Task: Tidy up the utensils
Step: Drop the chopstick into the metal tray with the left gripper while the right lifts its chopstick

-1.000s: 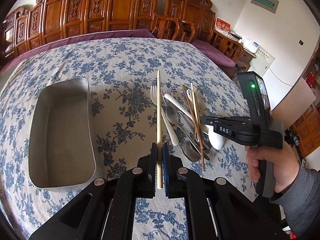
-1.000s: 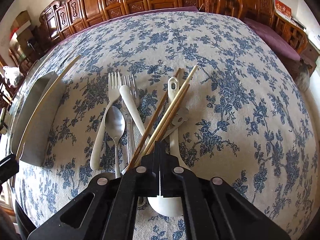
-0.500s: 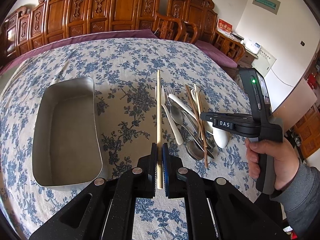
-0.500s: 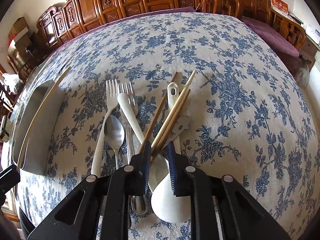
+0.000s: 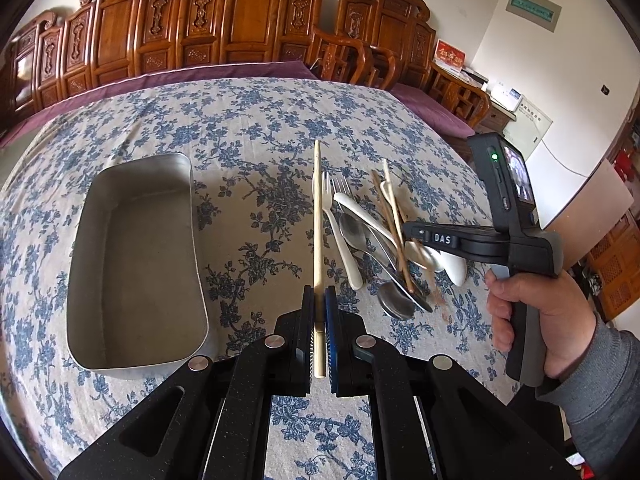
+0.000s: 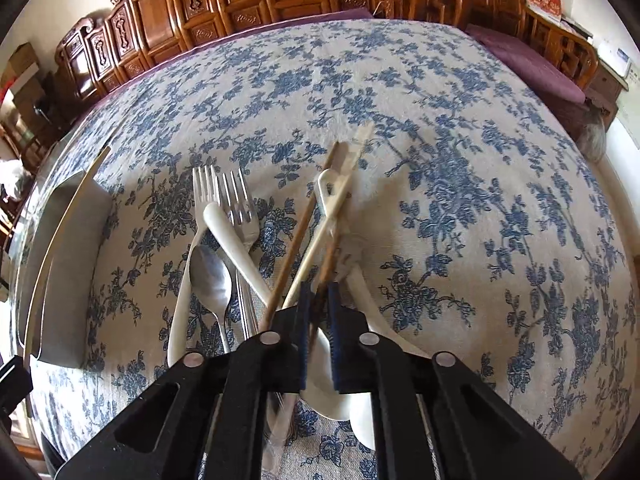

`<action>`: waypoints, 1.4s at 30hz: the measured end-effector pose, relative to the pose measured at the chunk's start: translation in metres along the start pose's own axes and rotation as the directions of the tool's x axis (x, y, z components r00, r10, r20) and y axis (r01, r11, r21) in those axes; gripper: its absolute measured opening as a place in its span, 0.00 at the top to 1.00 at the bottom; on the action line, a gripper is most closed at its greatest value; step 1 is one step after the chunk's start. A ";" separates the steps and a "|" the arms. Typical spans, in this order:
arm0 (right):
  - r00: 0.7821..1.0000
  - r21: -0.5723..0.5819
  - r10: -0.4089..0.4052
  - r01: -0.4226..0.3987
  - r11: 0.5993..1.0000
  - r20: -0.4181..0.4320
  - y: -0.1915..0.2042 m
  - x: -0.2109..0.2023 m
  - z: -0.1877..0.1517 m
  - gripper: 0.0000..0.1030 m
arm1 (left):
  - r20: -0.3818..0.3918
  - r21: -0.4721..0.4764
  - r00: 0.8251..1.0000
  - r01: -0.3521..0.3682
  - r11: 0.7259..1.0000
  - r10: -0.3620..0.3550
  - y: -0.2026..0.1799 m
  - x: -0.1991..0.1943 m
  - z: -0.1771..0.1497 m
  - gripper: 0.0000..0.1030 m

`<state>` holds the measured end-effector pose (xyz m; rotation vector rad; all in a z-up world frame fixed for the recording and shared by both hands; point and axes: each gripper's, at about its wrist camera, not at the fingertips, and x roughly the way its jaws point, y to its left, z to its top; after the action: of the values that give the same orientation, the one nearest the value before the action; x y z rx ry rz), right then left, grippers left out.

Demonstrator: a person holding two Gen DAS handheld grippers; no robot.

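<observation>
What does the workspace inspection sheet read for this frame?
Surface: floral tablecloth, flat.
Job's things: metal tray empty; forks, spoons and chopsticks heaped in a utensil pile.
Clutter: nothing seen.
Grippers: left hand-held gripper shut on a pale chopstick; right hand-held gripper has just been closing, now pinching a brown chopstick in the pile.
Cables: nothing seen.
Surroundings: carved wooden chairs, white wall.

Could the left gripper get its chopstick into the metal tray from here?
Probably yes. The left gripper is shut on a pale wooden chopstick, and the empty rectangular metal tray lies open-topped beside it, with only bare floral tablecloth between.
</observation>
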<state>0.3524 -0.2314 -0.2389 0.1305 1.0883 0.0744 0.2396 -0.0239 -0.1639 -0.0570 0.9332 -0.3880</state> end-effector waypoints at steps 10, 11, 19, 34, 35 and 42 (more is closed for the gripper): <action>0.998 -0.012 0.027 -0.026 1.000 0.057 0.002 -0.032 -0.004 0.94 | 0.025 -0.011 0.999 -0.027 1.000 0.027 0.011 -0.011 0.004 0.96; 0.998 -0.013 0.030 -0.029 0.999 0.063 0.003 -0.036 -0.004 0.94 | 0.030 -0.014 0.999 -0.034 0.999 0.034 0.014 -0.014 0.005 0.96; 0.989 -0.070 0.093 -0.086 0.994 0.111 0.029 -0.064 0.002 0.94 | 0.043 -0.046 0.994 -0.097 0.994 0.099 0.048 -0.027 0.011 0.96; 0.960 -0.260 0.265 -0.233 0.937 0.094 0.148 -0.077 0.006 0.94 | -0.053 -0.088 0.981 -0.188 0.978 0.184 0.109 -0.017 0.001 0.96; 0.958 -0.269 0.271 -0.238 0.933 0.090 0.155 -0.076 0.007 0.94 | -0.061 -0.085 0.980 -0.192 0.978 0.187 0.111 -0.014 0.001 0.96; 0.949 -0.295 0.308 -0.277 0.914 0.061 0.187 -0.070 0.013 0.94 | -0.087 -0.083 0.976 -0.204 0.975 0.197 0.122 -0.003 0.005 0.95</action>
<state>0.3328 -0.0557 -0.1448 0.0380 0.9337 0.4880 0.2788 0.0903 -0.1841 -0.0312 1.0243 -0.1603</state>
